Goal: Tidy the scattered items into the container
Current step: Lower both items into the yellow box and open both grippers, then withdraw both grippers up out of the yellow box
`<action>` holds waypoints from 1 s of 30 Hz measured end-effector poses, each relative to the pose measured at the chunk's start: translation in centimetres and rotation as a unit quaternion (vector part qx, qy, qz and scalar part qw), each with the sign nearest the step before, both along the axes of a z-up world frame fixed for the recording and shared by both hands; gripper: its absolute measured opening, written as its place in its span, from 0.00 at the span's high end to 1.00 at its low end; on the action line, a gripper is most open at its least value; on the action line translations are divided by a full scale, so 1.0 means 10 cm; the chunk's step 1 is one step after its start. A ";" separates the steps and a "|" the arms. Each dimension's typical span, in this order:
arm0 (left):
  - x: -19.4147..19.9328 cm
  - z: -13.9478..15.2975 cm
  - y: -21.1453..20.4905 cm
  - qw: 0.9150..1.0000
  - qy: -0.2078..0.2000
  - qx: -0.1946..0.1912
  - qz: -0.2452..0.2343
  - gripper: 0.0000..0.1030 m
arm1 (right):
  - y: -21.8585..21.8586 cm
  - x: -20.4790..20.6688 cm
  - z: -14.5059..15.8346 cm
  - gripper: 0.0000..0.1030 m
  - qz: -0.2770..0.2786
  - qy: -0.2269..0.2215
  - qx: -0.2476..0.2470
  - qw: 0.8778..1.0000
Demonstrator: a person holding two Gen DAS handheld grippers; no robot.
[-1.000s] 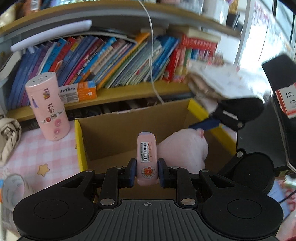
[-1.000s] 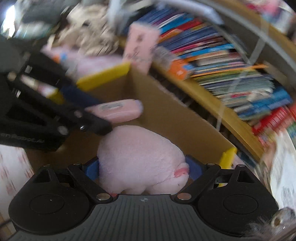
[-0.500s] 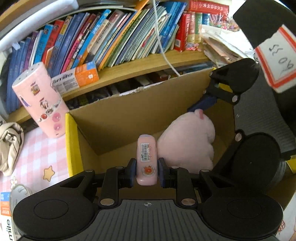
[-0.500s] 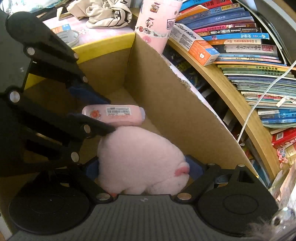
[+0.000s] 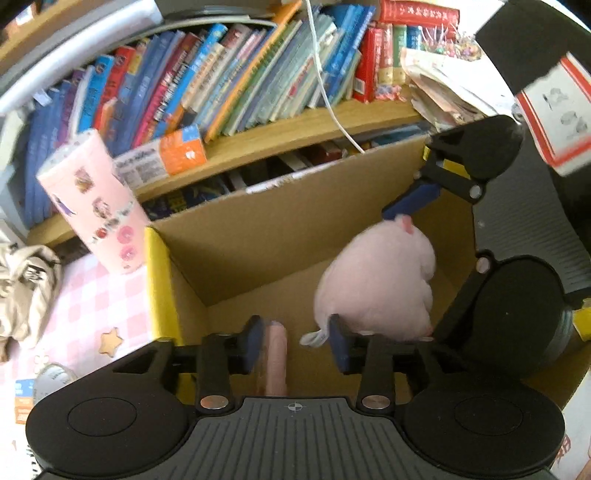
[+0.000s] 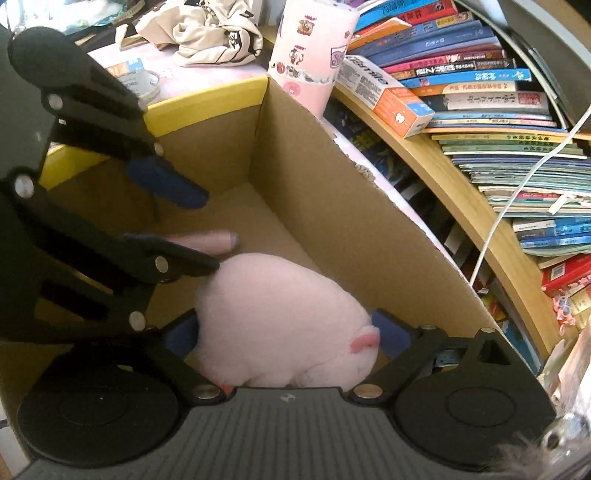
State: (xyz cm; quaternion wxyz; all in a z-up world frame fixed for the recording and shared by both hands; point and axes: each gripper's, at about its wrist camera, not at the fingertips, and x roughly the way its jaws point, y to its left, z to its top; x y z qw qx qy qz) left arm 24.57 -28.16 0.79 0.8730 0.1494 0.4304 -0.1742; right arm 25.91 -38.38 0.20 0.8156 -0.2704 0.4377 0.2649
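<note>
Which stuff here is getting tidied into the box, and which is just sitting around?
Part of the tidying:
- cardboard box
- pink plush toy, inside the box, between the right gripper's pads
- pink tube, inside the box; the left gripper's jaws have just been opening around it

Just sitting around:
- books on the shelf
- pink sticker-covered canister
- crumpled beige cloth
- toothpaste carton
</note>
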 end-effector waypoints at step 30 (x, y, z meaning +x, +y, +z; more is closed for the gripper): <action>-1.00 0.62 0.58 0.990 -0.106 -0.079 0.049 0.14 | -0.11 -0.71 0.72 0.04 -0.041 -0.060 0.116 0.991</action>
